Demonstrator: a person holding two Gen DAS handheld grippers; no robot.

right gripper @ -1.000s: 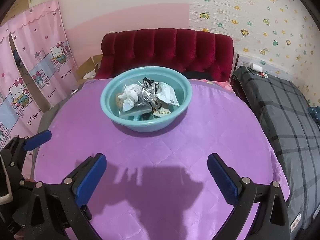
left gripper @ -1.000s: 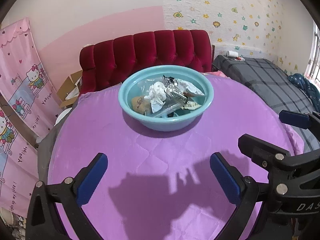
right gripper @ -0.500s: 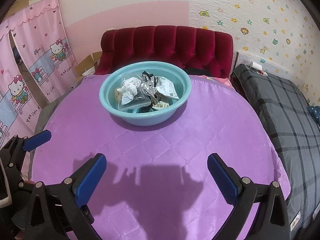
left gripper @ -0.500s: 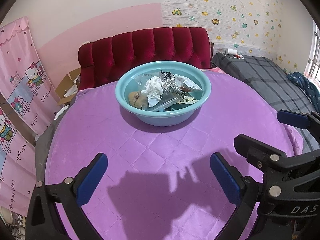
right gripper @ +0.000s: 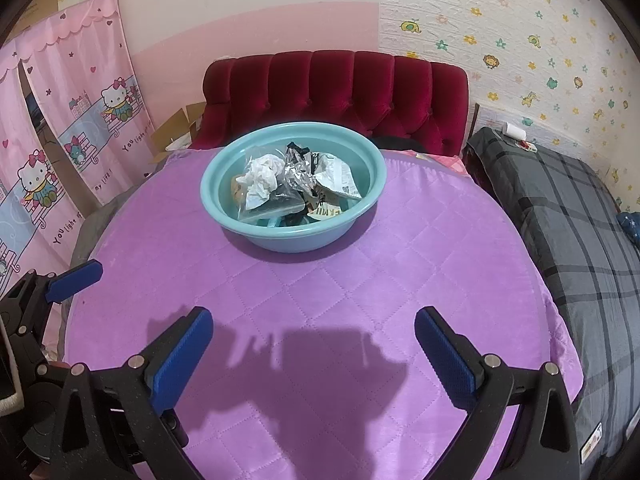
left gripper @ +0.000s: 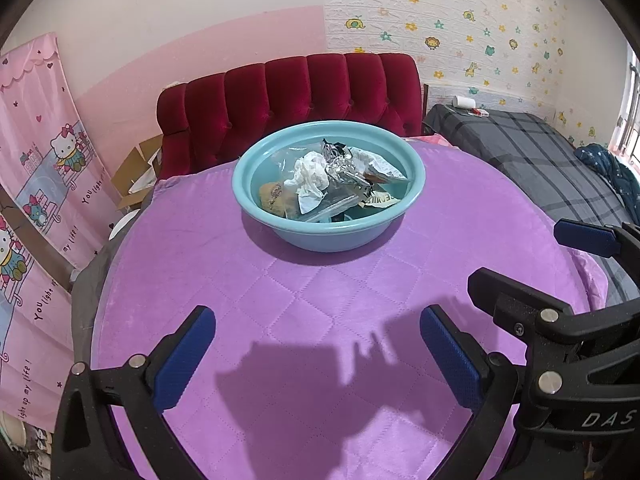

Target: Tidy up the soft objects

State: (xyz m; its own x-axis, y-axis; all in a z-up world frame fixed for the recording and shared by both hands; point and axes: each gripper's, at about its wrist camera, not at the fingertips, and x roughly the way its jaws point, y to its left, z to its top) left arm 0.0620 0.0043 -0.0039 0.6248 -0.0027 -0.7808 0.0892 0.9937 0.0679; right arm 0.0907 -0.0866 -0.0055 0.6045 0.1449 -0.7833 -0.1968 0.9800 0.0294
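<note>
A light blue basin (left gripper: pixel 256 196) (right gripper: pixel 362 160) stands at the far side of a round table with a purple quilted cloth (left gripper: pixel 312 320) (right gripper: pixel 320 300). In it lie crumpled white paper (left gripper: pixel 310 172) (right gripper: pixel 262 176), crinkled silver foil (left gripper: pixel 344 168) (right gripper: pixel 298 170), clear plastic bags and printed wrappers. My left gripper (left gripper: pixel 316 354) is open and empty above the near part of the cloth. My right gripper (right gripper: pixel 314 354) is open and empty too, beside the left one. The right gripper also shows at the right of the left wrist view (left gripper: pixel 560 264).
A red tufted headboard (left gripper: pixel 288 96) (right gripper: pixel 336 92) stands behind the table. A bed with a grey plaid cover (left gripper: pixel 540 160) (right gripper: pixel 572 216) lies to the right. Pink cartoon curtains (left gripper: pixel 36 168) (right gripper: pixel 64 120) and a cardboard box (left gripper: pixel 136 172) are at the left.
Both grippers have drawn back and risen slightly, so the basin looks a little farther and higher in both views. Both stay open and empty.
</note>
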